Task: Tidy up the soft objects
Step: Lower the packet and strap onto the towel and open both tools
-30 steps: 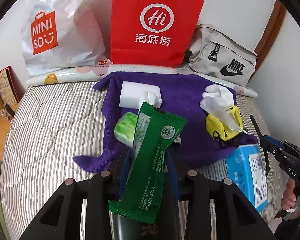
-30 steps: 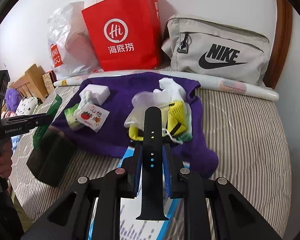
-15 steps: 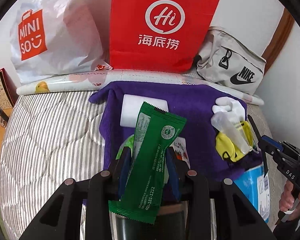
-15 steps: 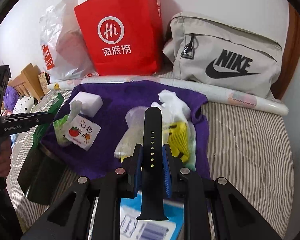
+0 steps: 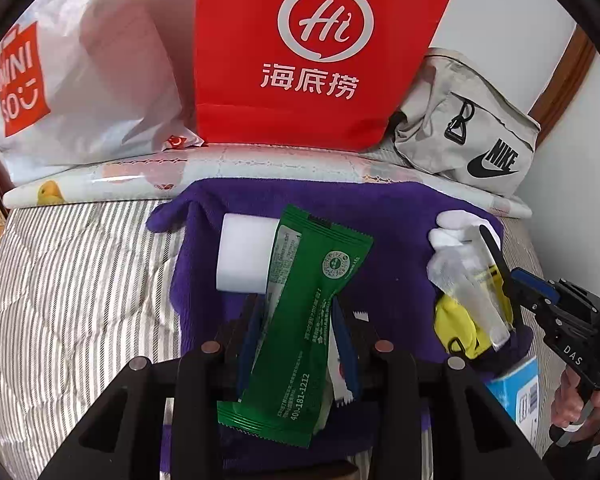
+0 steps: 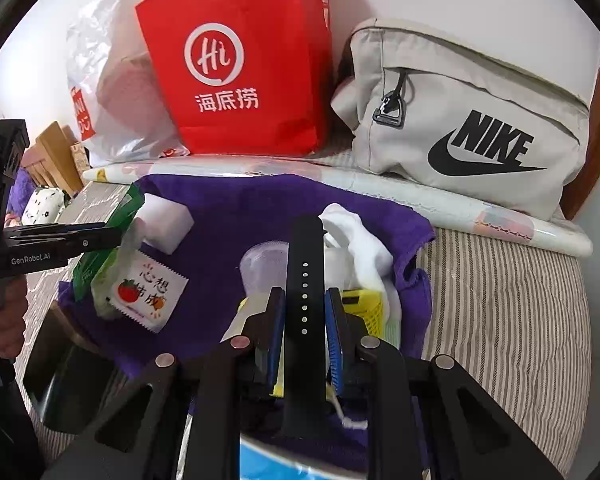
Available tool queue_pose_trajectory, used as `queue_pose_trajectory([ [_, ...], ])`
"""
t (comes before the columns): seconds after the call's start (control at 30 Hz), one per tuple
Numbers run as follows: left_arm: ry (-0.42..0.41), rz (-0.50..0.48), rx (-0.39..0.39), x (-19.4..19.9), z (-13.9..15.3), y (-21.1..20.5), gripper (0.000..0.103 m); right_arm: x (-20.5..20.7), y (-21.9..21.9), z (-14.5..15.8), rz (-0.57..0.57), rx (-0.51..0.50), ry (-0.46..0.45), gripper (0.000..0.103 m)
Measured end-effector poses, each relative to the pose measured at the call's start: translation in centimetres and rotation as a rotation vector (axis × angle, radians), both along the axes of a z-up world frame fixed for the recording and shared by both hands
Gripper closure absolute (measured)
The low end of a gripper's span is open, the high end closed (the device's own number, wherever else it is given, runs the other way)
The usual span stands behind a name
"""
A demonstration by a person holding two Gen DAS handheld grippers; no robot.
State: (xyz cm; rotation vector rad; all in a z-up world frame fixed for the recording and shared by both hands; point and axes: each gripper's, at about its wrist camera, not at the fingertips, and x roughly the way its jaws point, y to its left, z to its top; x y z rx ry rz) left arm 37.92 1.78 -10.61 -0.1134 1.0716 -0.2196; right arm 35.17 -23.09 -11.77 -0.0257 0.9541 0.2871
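My left gripper (image 5: 296,320) is shut on a green foil packet (image 5: 300,320) that stands up between its blue pads, above a purple towel (image 5: 396,232) spread on the bed. A white sponge block (image 5: 244,258) lies on the towel just beyond the packet. My right gripper (image 6: 305,316) is shut on a black watch strap (image 6: 305,280), held upright over a heap of a yellow mesh pouch (image 6: 366,308), a white sock (image 6: 364,240) and a clear plastic bag (image 6: 264,264). A strawberry-print sachet (image 6: 148,296) lies on the towel's left part.
A red paper bag (image 5: 316,52), a white Miniso plastic bag (image 5: 80,76) and a grey Nike bag (image 6: 468,120) stand against the wall behind a rolled mat (image 5: 260,164). A blue-and-white box (image 5: 520,392) sits at the towel's near edge. Striped bedding (image 6: 512,300) lies on either side.
Both grippers have moved forward over the towel toward the bags, each keeping its hold. The sponge, the pouch heap and the bags now look nearer and larger.
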Motion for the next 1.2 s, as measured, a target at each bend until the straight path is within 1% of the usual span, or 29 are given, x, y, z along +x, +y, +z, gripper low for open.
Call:
queue_pose_trajectory([
  [0.27,0.023,-0.008,-0.009,1.3,-1.2,-0.6,0.069,1.8,0.6,-2.0,0.014,-0.010,0.058,0.083],
  [0.33,0.022,-0.014,-0.005,1.4,-1.4,-0.7,0.067,2.1,0.8,-2.4,0.018,-0.013,0.072,0.083],
  [0.63,0.020,-0.021,-0.024,1.6,-1.7,-0.8,0.065,2.5,1.0,-2.6,0.030,-0.009,0.081,0.083],
  [0.67,0.023,-0.021,-0.025,1.6,-1.7,-0.8,0.064,2.4,1.0,-2.6,0.032,-0.008,0.081,0.082],
  [0.77,0.026,-0.016,-0.010,1.5,-1.5,-0.8,0.049,2.2,0.9,-2.4,0.041,-0.009,0.078,0.082],
  [0.8,0.018,-0.015,-0.011,1.4,-1.3,-0.8,0.048,2.1,0.8,-2.3,0.040,-0.006,0.076,0.082],
  [0.83,0.014,-0.015,-0.013,1.3,-1.2,-0.7,0.047,2.1,0.7,-2.3,0.040,-0.003,0.077,0.078],
  [0.9,0.015,-0.016,-0.013,1.0,-0.8,-0.7,0.041,1.9,0.5,-2.0,0.038,0.012,0.075,0.071],
  [1.07,0.011,-0.009,0.019,0.2,0.0,-0.6,0.038,0.9,0.3,-0.8,0.026,0.016,0.046,0.062],
  [1.2,0.017,-0.012,0.038,-0.9,0.5,-0.7,0.036,-0.2,-0.2,0.3,-0.004,0.033,0.024,0.048],
])
